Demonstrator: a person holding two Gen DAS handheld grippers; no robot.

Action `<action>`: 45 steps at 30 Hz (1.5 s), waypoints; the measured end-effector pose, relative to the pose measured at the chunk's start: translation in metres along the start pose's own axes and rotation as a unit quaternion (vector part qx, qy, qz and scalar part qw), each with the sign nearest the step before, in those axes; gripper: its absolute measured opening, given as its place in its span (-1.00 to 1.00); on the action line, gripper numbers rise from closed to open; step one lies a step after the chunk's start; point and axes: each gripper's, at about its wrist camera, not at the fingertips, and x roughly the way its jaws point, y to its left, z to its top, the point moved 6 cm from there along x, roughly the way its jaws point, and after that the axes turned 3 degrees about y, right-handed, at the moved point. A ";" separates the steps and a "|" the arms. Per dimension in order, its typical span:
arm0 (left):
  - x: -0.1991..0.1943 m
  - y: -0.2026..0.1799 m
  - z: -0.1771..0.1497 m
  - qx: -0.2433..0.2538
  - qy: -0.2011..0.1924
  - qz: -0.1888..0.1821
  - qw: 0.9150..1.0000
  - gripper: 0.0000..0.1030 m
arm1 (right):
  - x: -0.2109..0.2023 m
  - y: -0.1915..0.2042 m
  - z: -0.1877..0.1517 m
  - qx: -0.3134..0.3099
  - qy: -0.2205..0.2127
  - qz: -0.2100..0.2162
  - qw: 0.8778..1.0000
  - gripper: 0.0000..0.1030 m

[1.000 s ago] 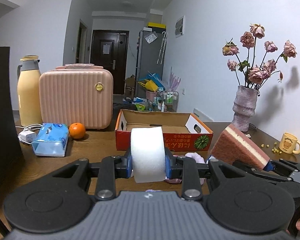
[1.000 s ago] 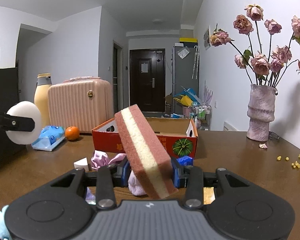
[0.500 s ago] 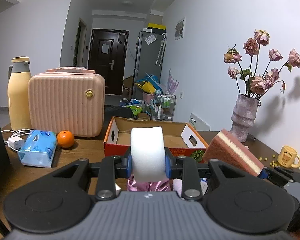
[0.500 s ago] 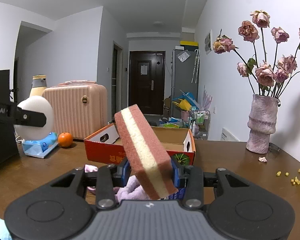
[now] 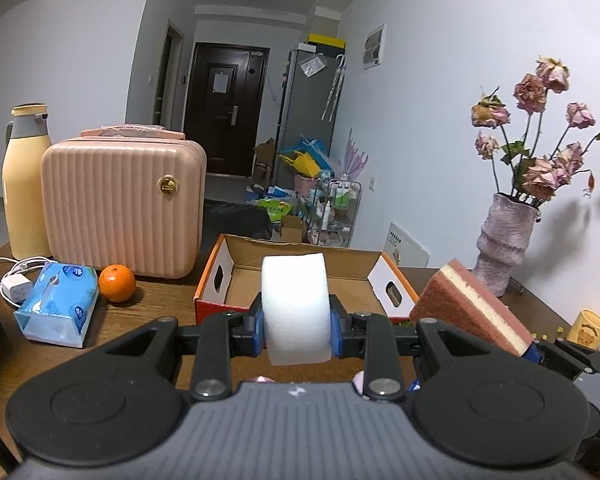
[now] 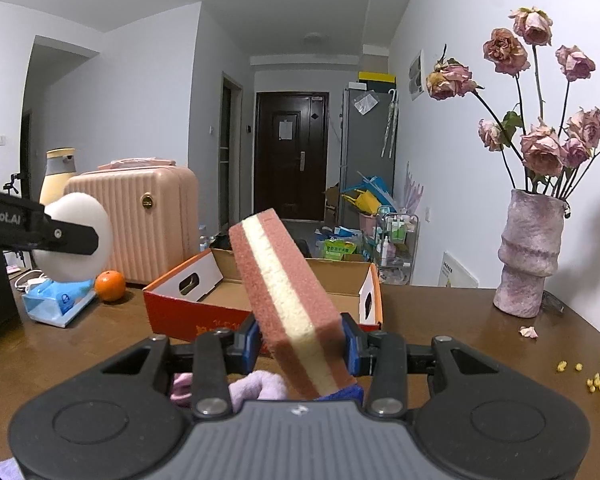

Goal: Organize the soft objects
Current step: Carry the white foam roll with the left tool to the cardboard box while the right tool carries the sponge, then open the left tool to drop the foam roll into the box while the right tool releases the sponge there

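Both my hands have carried their loads forward and a bit up over the last second: the cardboard box (image 5: 304, 276) now fills more of both views and I look down into it, where a second ago I saw mostly its front wall. The pink cloth (image 6: 256, 388) on the table has slid almost under the gripper bodies. So the approach to the box is nearly done; I judge release over the box comes next, not yet started.

Left gripper (image 5: 296, 326): clamped on the white sponge (image 5: 294, 306), blue pads pressing its flat sides. It sits in the air just short of the box's front wall. Right gripper (image 6: 300, 346): clamped on the layered sponge (image 6: 288, 300), held tilted, top leaning left, also in the air in front of the box.

Materials. White sponge: thick round foam disc, fine-pored, matte, edge facing me. Layered sponge: rectangular block, rough reddish scouring layers on both sides, pale yellow foam in the middle. Both should squash and spring back when let go. Box: corrugated cardboard, red-orange printed outside, plain brown inside, oval handle holes in the end flaps, looks empty as far as I can see. Table (image 6: 440, 312): dark brown wood, slightly glossy. Pink cloth: fuzzy, crumpled, still to be sorted.
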 end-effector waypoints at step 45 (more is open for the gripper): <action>0.251 0.019 0.043 -0.009 0.029 0.116 0.993 -0.41 | 0.238 -0.024 0.048 0.037 0.102 -0.001 0.994 -0.23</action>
